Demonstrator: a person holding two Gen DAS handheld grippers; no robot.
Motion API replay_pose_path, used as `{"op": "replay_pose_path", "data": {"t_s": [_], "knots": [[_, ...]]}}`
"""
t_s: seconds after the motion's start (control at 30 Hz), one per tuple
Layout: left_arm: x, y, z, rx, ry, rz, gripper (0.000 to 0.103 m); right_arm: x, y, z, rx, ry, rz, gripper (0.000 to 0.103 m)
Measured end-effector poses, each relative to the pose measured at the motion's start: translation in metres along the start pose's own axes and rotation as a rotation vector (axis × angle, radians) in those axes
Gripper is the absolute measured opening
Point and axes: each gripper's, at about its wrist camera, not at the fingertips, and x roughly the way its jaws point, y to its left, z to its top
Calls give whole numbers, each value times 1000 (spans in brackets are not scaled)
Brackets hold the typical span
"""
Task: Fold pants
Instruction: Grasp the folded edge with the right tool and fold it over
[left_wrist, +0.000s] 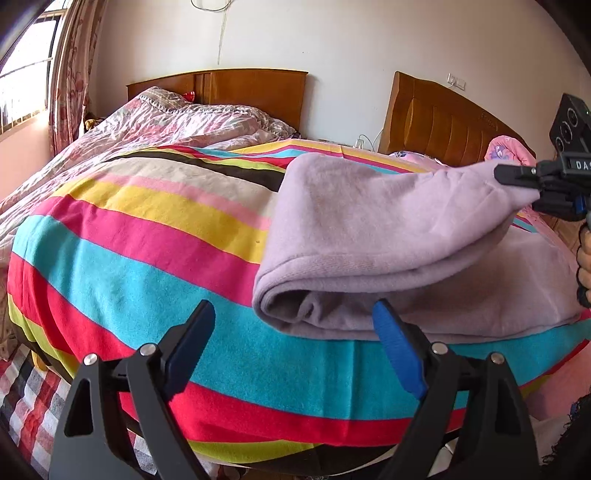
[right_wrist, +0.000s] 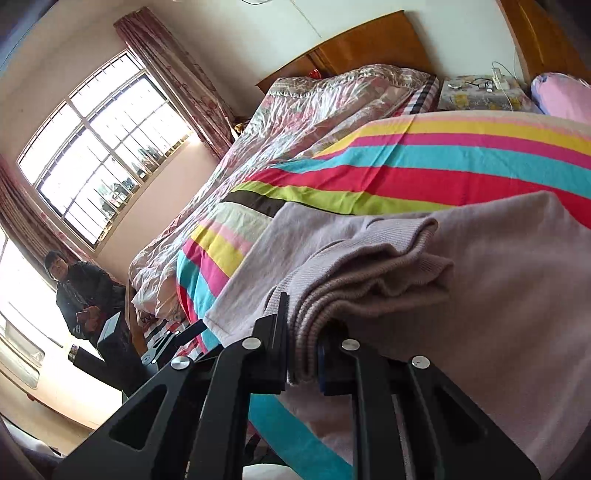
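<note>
While the right gripper (right_wrist: 303, 354) pinches the pants' (left_wrist: 388, 236) ribbed edge above the bed (left_wrist: 147, 258), carry it across level; the left gripper (left_wrist: 295, 321) waits spread, seemingly just touching the fold.

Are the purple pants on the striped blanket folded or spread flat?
Folded: the purple pants lie doubled, with the right gripper pinching the bunched ribbed edge.

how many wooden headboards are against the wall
2. One headboard stands behind the pink floral quilt toward the window side. The other headboard is to its right, behind the lilac pants. More could lie outside the views.
</note>
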Motion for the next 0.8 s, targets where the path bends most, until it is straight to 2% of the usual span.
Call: {"op": "replay_pose_path", "data": {"t_s": [0.1, 0.2, 0.23, 0.27, 0.33, 0.43, 0.5, 0.57, 0.73, 0.8], "knots": [[12, 2, 11, -10, 7, 39, 87, -8, 26, 27, -90, -46, 10, 14], [25, 15, 21, -42, 29, 129, 88, -35, 36, 37, -146, -125, -17, 14], [29, 19, 21, -39, 48, 150, 89, -46, 32, 36, -148, -151, -30, 14], [30, 22, 19, -33, 50, 138, 95, -55, 24, 30, -140, -165, -54, 14], [29, 25, 16, -31, 48, 112, 99, -64, -6, 7, -94, -145, -108, 14], [35, 20, 13, -6, 65, 113, 101, -41, -72, -48, 72, -13, -206, 14], [39, 15, 14, 7, 77, 107, 102, -23, -101, -80, 154, 48, -219, 14], [41, 15, 16, 20, 85, 122, 102, -23, -104, -86, 173, 23, -198, 14], [40, 15, 17, 22, 99, 144, 102, -49, -72, -75, 85, -39, -182, 14], [40, 17, 16, 4, 102, 145, 102, -44, -76, -82, 91, -8, -187, 14]]}}
